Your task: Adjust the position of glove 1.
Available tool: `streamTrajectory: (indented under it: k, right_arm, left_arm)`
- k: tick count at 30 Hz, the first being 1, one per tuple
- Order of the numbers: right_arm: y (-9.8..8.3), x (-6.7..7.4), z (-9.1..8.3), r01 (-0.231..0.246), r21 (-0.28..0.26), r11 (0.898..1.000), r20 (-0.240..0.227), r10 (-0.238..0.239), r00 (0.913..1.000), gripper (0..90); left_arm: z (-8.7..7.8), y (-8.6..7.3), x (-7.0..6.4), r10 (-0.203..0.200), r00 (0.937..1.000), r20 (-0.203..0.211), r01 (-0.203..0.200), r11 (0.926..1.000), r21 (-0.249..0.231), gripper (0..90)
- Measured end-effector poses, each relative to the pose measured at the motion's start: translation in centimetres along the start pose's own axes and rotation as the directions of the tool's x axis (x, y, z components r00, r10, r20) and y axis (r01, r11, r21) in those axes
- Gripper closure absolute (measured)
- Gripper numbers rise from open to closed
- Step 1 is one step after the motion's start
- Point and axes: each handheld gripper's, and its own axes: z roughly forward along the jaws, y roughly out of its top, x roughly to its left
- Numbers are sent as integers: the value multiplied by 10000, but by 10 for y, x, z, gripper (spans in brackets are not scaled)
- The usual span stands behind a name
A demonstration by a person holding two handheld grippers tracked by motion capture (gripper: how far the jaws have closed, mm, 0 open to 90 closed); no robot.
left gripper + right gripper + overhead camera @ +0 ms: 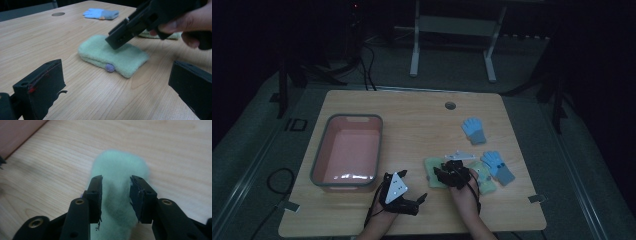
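- High view: a green glove (435, 172) is seen lying flat on the tabletop (412, 120), at about 5 o'clock from its middle. The right tool (443, 174) is held right over this glove. A second green glove (485, 179) lies just beside it at 3 o'clock, and two blue gloves (473, 130) are placed further off at 1 o'clock. A pink bin (346, 150) is set at 9 o'clock. The left tool (421, 198) is kept low at 6 o'clock, near the tabletop's front edge.
- Left gripper view: the left tool's jaws are seen wide apart with nothing between them. The green glove (113, 55) is seen ahead at 12 o'clock, folded and fluffy, with a small purple dot on its near side. The right tool (117, 40) is pointed down onto its top.
- Right gripper view: the right tool (116, 195) is partly open, and the green glove (117, 182) is seen between the jaws but is not squeezed.
- The glove looks soft, light and floppy. It will likely squash and bend when pinched, and it should not break. A good hold can be taken across its thick middle, so that both layers are caught together.
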Motion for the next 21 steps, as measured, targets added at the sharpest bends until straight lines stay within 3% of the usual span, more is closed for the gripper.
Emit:
streamTrajectory:
  k: [7, 14, 21]
  right_arm:
    - [9, -21, -21, 842, -90, 9964, 7, -842, 9964, 608]
    - [10, -44, -38, 885, -199, 9959, -9, -885, 9961, 609]
    - [6, -58, -50, 1003, -258, 9946, 118, -1000, 9949, 609]
  left_arm:
    - [0, 0, 0, -21, 10000, 12, 21, 10000, 11, 6]
    - [0, 0, 0, -46, 10000, 1, 46, 10000, 6, 6]
    - [0, 0, 0, -26, 10000, 12, 26, 10000, 8, 6]
